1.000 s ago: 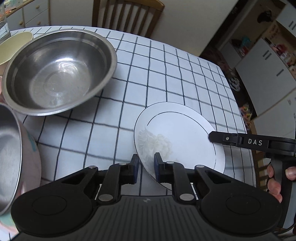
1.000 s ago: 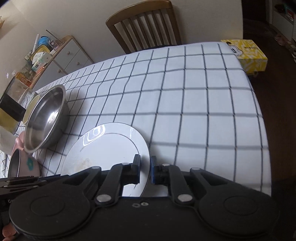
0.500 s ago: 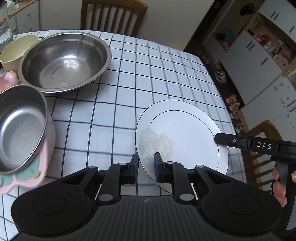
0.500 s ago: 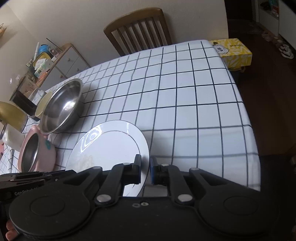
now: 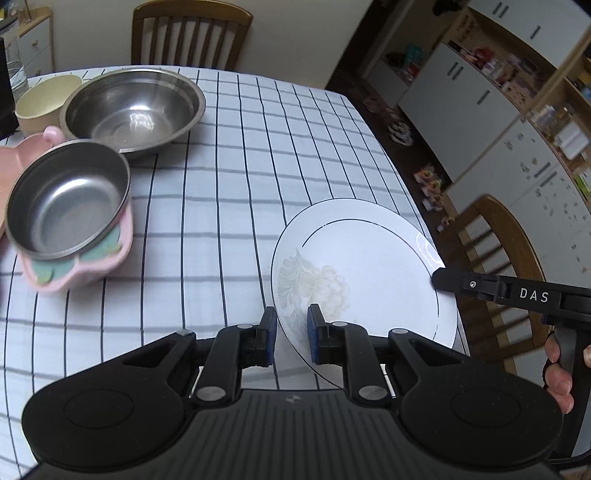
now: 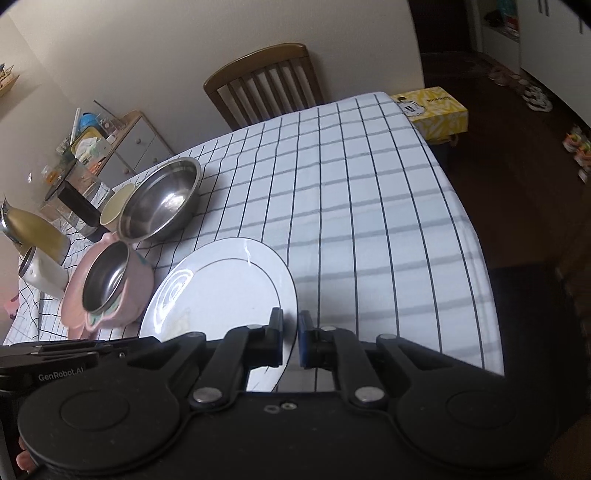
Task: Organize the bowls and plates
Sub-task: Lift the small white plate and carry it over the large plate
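White plate [image 5: 365, 266] with a thin dark ring and a faint floral print, held up off the checked tablecloth [image 5: 229, 192] by both tongs at once. Left gripper [image 5: 290, 338] nearly closed, blue pads pinching the plate's near rim. Right gripper [image 6: 290, 341] likewise nearly closed, clamped on the rim at the plate's right edge as seen from its own camera; in the left wrist view the same tool reaching in from the right, black finger marked "DAS" [image 5: 480, 286] touching the plate's right edge, a hand [image 5: 557, 373] wrapped round its grip. Plate tilted, over the near right part of the table, close to the table's right edge.

Left of the plate, well apart: a small steel bowl [image 5: 66, 206] sitting inside a pink bowl-shaped holder [image 5: 79, 269] with green patches. Farther back on the left, a large steel bowl [image 5: 133, 110], upright, just beyond the pink holder. Just left of the large bowl and touching or nearly touching it, a cream bowl [image 5: 44, 103]. In the right wrist view, farther left still, a gold-coloured vessel [image 6: 33, 229] and a white cup lying tilted [image 6: 40, 273], near the table's left end.

Wooden chair [image 5: 190, 35] at the far side of the table, another [image 5: 495, 258] at the right beside the plate. Yellow box [image 6: 432, 112] off the far right corner of the table, whether on the floor or a seat cannot be told.
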`<state>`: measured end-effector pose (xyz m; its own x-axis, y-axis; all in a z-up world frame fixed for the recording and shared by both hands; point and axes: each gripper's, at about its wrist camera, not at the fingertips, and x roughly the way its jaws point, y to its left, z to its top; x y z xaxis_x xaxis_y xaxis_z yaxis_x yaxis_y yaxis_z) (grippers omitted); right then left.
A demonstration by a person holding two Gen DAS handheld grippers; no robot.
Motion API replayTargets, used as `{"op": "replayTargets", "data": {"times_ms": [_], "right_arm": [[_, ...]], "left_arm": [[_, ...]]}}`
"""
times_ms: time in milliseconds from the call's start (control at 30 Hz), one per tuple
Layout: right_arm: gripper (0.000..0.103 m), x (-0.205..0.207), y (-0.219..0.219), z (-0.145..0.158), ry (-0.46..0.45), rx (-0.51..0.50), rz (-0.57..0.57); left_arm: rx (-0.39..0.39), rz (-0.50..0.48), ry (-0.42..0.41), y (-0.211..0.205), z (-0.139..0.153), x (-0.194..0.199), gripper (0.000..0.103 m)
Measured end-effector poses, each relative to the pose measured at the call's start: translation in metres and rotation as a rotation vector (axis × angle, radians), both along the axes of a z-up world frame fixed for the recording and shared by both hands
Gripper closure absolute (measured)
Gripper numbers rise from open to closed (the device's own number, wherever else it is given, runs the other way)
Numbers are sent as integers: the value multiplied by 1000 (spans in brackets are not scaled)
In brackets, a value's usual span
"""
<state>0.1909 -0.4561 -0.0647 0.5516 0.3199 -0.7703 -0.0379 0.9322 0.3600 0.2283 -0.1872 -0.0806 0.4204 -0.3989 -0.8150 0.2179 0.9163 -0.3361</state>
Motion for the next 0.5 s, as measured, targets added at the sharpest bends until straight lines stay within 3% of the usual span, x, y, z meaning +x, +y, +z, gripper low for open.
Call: {"op": "replayTargets", "data": {"times_ms": [500], "right_arm": [[94, -115, 27, -2, 14, 32, -130]], "left_arm": [[14, -143, 5, 23, 4, -84, 87]]}}
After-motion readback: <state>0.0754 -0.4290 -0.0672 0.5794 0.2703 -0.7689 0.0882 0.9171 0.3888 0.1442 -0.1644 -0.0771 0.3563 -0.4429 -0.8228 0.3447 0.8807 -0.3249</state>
